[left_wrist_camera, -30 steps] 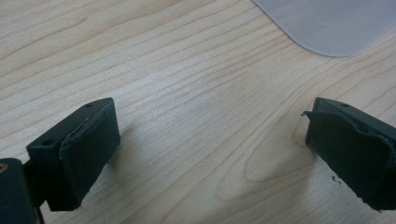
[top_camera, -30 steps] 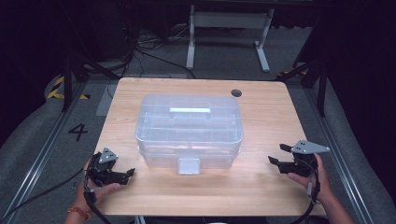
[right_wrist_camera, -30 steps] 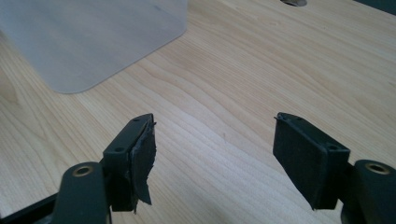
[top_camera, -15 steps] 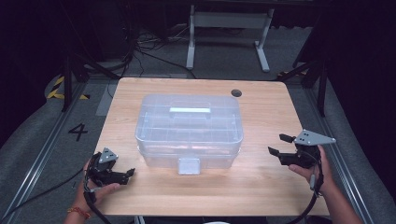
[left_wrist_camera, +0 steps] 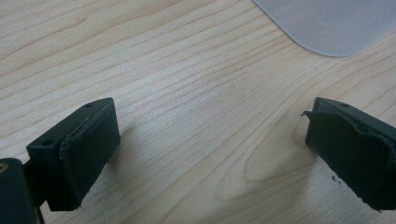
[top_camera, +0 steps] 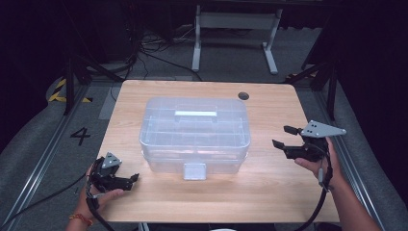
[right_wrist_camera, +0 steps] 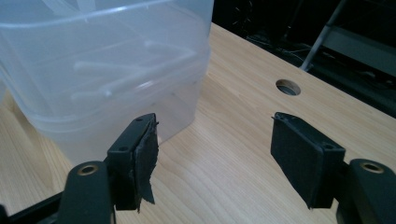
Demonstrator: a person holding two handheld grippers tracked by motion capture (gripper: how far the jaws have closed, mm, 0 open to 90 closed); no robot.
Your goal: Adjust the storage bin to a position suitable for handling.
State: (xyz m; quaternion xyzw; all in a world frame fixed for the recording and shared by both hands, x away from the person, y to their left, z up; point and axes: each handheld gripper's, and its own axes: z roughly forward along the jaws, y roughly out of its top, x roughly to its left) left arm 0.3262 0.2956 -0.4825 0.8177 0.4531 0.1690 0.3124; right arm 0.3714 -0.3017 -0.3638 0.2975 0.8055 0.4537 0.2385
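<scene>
A clear plastic storage box [top_camera: 195,134] with a lid, a top handle and a front latch [top_camera: 195,171] stands in the middle of the wooden table [top_camera: 269,192]. My left gripper [top_camera: 131,181] rests low at the table's front left, open, jaws pointing right with only bare wood between them [left_wrist_camera: 210,135]. A rounded translucent corner of the box [left_wrist_camera: 336,23] lies ahead of it. My right gripper [top_camera: 283,136] hangs above the table to the right of the box, open and empty [right_wrist_camera: 215,154], with the box's end wall [right_wrist_camera: 102,70] just off its left jaw.
A round cable hole [top_camera: 244,96] sits near the table's far right edge, seen also as the hole [right_wrist_camera: 288,87] in the right gripper view. A metal desk frame [top_camera: 231,29] and cables stand on the dark floor behind. A floor mark "4" [top_camera: 80,135] lies to the left.
My right gripper has risen off the table and drifted slightly toward the far side, still open and empty. The left gripper and the box have not moved.
</scene>
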